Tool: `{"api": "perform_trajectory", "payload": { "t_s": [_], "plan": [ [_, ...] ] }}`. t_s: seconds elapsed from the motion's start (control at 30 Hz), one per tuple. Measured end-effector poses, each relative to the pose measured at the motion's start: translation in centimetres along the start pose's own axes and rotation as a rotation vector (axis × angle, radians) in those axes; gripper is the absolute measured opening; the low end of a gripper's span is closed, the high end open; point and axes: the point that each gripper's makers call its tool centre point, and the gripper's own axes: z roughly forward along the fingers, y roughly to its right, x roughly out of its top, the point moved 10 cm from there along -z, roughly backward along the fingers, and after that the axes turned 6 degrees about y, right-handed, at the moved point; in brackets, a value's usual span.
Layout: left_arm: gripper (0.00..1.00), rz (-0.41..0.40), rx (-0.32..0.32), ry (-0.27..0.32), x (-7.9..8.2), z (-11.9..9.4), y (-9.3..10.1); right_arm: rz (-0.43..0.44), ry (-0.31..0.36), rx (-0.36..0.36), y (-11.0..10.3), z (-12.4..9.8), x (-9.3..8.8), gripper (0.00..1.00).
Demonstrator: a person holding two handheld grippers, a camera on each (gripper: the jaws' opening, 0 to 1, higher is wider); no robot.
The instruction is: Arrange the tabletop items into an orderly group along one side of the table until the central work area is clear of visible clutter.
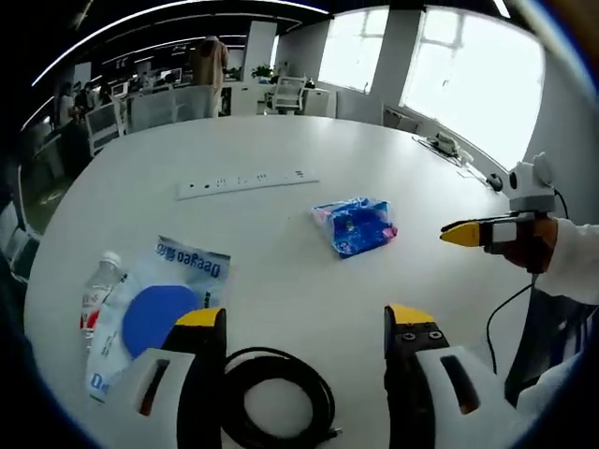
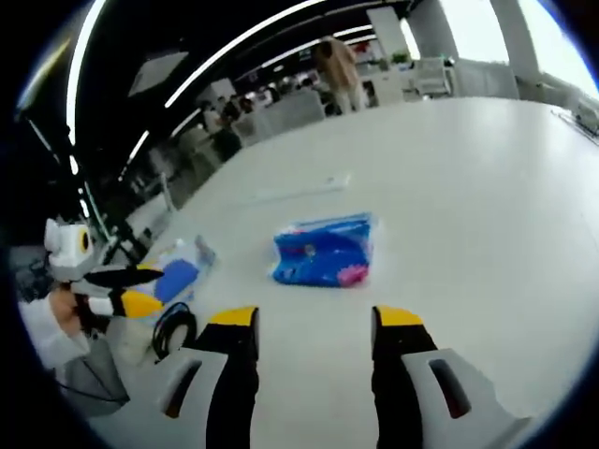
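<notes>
A coiled black cable [image 1: 276, 398] lies at the near edge of the white table [image 1: 281, 150], right between the left gripper [image 1: 305, 323]'s spread jaws, which hold nothing. Just left of the cable, touching the left jaw's side in the left gripper view, lies a white and blue pouch [image 1: 154, 309] with a round blue patch, and against its far left side a clear plastic bottle [image 1: 98, 290] with a red label lies on its side near the table's left edge. Toward the middle of the table sits a blue plastic packet [image 1: 356, 224], and beyond it a long white power strip [image 1: 248, 182] lies flat. Small items near the far right edge by the windows are too small to tell.

In the right gripper view the right gripper [image 2: 314, 318] hovers with its jaws spread and empty, the blue plastic packet [image 2: 323, 251] just ahead of them. The left gripper [image 2: 131, 292] shows at that view's left, over the coiled black cable [image 2: 173, 329] and the pouch [image 2: 178, 271]. The power strip [image 2: 299, 190] is a pale blur there. A person [image 2: 339, 61] stands beyond the table's far edge among office desks.
</notes>
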Motion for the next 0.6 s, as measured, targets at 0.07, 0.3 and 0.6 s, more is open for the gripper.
{"api": "perform_trajectory", "payload": {
  "t_s": [0.07,0.3,0.6],
  "plan": [
    [0.69,-0.007,0.002,-0.004,-0.6,-0.6,0.0,0.017,0.003,0.004,0.0,-0.5,-0.4,0.46],
    [0.69,0.001,0.026,-0.032,-3.0,-3.3,-0.1,0.083,0.029,-0.002,0.7,-3.3,-1.5,0.47],
    [0.67,0.024,0.060,-0.056,-4.7,-5.9,-0.3,0.109,0.010,-0.008,0.3,-6.7,-4.3,0.48]
  ]
}}
